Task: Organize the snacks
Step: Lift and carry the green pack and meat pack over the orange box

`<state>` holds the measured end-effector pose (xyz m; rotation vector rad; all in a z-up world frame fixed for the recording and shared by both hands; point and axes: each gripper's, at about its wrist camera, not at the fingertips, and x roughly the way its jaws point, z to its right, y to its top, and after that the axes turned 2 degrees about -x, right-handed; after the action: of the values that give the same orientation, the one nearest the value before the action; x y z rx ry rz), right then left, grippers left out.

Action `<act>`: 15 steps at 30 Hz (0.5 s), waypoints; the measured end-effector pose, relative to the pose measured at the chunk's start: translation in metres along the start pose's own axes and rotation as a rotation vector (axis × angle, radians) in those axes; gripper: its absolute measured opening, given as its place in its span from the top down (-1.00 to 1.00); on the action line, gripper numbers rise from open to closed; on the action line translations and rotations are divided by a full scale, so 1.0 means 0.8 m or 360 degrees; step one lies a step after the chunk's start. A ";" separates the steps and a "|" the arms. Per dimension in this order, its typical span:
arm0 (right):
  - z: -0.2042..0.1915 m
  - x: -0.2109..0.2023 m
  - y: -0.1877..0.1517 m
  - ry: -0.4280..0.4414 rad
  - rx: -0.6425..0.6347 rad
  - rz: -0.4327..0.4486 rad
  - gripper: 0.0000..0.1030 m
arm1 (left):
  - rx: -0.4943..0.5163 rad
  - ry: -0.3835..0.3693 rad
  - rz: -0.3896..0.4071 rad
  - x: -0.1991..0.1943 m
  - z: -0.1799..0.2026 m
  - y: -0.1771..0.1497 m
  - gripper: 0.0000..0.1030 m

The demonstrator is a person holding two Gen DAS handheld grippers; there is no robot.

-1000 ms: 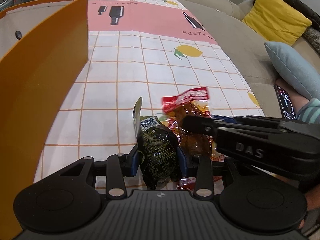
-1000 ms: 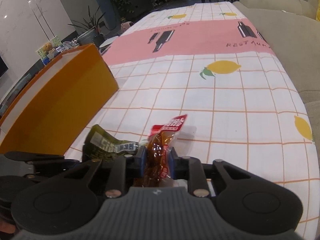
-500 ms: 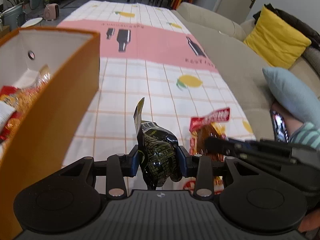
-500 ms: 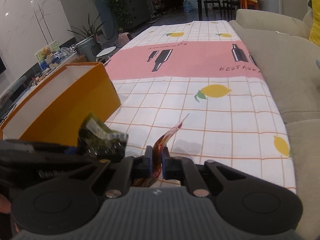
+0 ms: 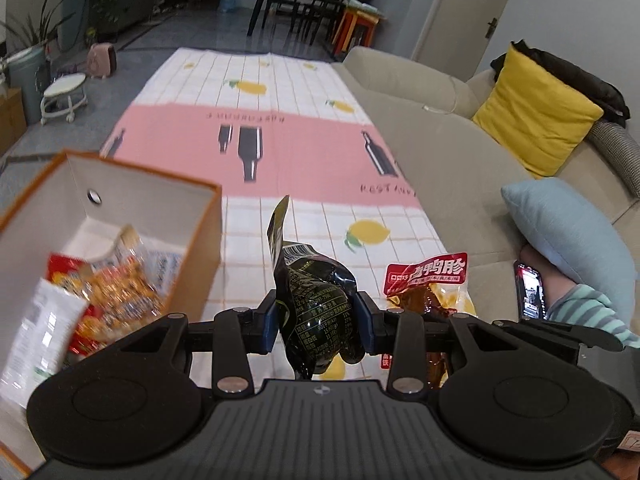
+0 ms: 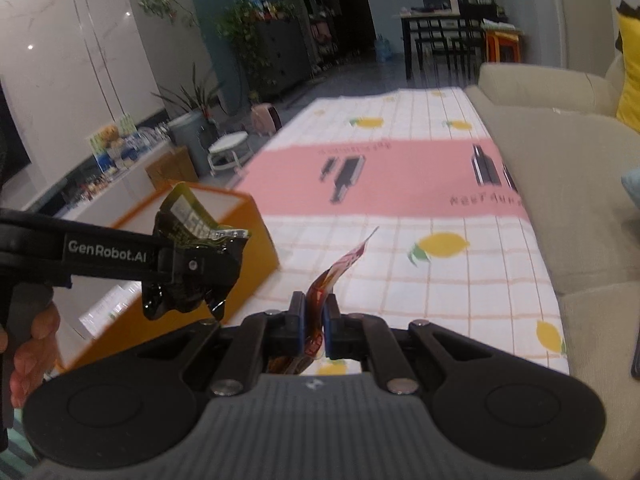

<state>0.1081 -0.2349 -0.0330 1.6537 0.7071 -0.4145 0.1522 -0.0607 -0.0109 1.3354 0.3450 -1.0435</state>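
My left gripper (image 5: 318, 320) is shut on a dark green snack packet (image 5: 316, 312), held up above the table. That packet also shows in the right wrist view as the dark green packet (image 6: 192, 264), in the left gripper's black fingers (image 6: 192, 268). My right gripper (image 6: 314, 316) is shut on a red-topped packet of brown snack (image 6: 336, 268), seen edge-on. In the left wrist view the red-topped packet (image 5: 426, 276) hangs just right of the green one. An orange box (image 5: 120, 216) with several snack bags inside stands at the left.
A checked tablecloth (image 5: 280, 152) with lemons and a pink band covers the long table. A beige sofa (image 5: 460, 128) runs along the right, with a yellow cushion (image 5: 536, 116) and a blue cushion (image 5: 568, 232). A phone (image 5: 530, 288) lies by a striped sleeve.
Both grippers have risen off the tablecloth with their packets. The orange box's inside and its snack bags have come into view at the left. The right jaws closed tighter on the red packet.
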 end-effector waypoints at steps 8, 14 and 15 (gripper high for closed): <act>-0.040 -0.033 0.035 0.0118 -0.0077 0.0127 0.92 | 0.0069 0.0012 0.0038 -0.048 -0.025 0.027 0.15; -0.078 -0.029 0.062 0.0244 -0.0138 0.0157 0.92 | 0.0077 0.0097 0.0078 -0.081 -0.063 0.045 0.15; -0.086 -0.026 0.067 0.0266 -0.0148 0.0159 0.92 | 0.0084 0.0118 0.0090 -0.085 -0.069 0.048 0.15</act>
<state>0.1194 -0.1775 0.0347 1.6403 0.7527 -0.1709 0.1644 0.0135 0.0486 1.4258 0.3353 -0.9635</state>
